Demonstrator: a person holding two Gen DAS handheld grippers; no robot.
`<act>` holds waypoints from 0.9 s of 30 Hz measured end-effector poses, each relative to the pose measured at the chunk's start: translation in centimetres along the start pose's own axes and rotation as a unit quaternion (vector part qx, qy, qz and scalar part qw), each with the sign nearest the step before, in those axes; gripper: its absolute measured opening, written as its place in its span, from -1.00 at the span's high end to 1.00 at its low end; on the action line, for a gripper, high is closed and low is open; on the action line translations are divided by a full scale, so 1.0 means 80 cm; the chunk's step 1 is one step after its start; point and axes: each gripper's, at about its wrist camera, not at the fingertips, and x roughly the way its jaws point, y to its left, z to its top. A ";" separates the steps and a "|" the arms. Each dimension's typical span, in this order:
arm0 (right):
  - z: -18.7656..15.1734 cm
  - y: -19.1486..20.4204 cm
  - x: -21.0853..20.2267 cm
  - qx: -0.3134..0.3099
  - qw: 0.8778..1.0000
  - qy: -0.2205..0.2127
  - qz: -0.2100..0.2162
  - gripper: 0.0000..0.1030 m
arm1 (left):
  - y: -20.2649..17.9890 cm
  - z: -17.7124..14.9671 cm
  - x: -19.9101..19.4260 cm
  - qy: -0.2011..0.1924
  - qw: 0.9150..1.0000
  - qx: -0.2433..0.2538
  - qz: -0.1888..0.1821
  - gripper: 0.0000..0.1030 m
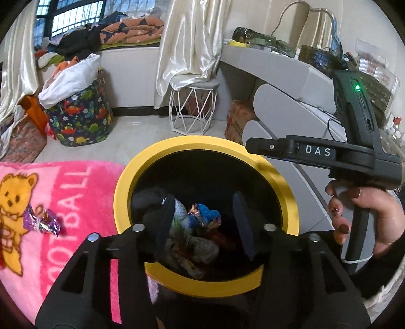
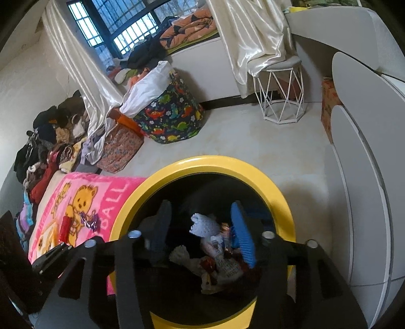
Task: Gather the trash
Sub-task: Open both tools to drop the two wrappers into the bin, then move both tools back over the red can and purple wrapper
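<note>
Crumpled purple wrapper [image 1: 41,222] beside yellow-rimmed bin [image 1: 121,187].

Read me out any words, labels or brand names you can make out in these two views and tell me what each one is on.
"DAS": right hand-held gripper, on its body.
"FOOTBALL": pink blanket, running sideways; the right wrist view shows only "BALL".
Print on wrappers inside the yellow-rimmed bin: too small to read.
Purple wrapper on the blanket: nothing readable.

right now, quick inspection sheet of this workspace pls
surface: pink blanket with bear print
job's things: yellow-rimmed bin holds wrappers; purple wrapper lies on the blanket
clutter: dinosaur-print basket, clothes pile by the wall
grippers: left gripper and right gripper open, empty, above the bin
cables: cable on the white desk
surroundings: wire stool, curtains, window
</note>
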 end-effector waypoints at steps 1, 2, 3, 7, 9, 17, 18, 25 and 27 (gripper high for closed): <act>0.001 0.000 -0.001 0.001 1.000 -0.003 -0.002 -0.09 | 0.001 -0.001 -0.002 -0.002 1.000 -0.001 -0.001 -0.21; 0.001 0.000 -0.002 0.000 1.000 -0.004 -0.002 -0.11 | 0.002 -0.001 -0.004 -0.005 1.000 -0.003 -0.002 -0.30; 0.001 0.001 -0.002 0.000 1.000 -0.006 -0.003 -0.13 | 0.003 -0.001 -0.007 -0.008 1.000 -0.004 0.002 -0.44; 0.002 0.005 -0.005 -0.006 1.000 -0.012 -0.003 -0.18 | 0.008 -0.001 -0.017 -0.023 0.999 -0.008 0.024 -0.79; 0.003 0.009 -0.007 -0.009 1.000 -0.016 -0.001 -0.20 | 0.012 0.000 -0.022 -0.029 0.999 -0.010 0.034 -0.79; 0.005 0.038 -0.017 -0.044 0.998 -0.042 0.008 -0.30 | 0.034 -0.001 -0.050 -0.057 0.994 -0.021 0.088 -0.79; 0.005 0.042 -0.018 -0.049 0.998 -0.044 0.009 -0.31 | 0.037 -0.002 -0.054 -0.060 0.993 -0.022 0.095 -0.79; 0.000 0.082 -0.023 -0.092 0.994 -0.058 0.022 -0.32 | 0.059 -0.004 -0.081 -0.082 0.988 -0.035 0.127 -0.79; -0.002 0.094 -0.022 -0.102 0.993 -0.058 0.026 -0.32 | 0.066 -0.006 -0.090 -0.088 0.986 -0.038 0.137 -0.79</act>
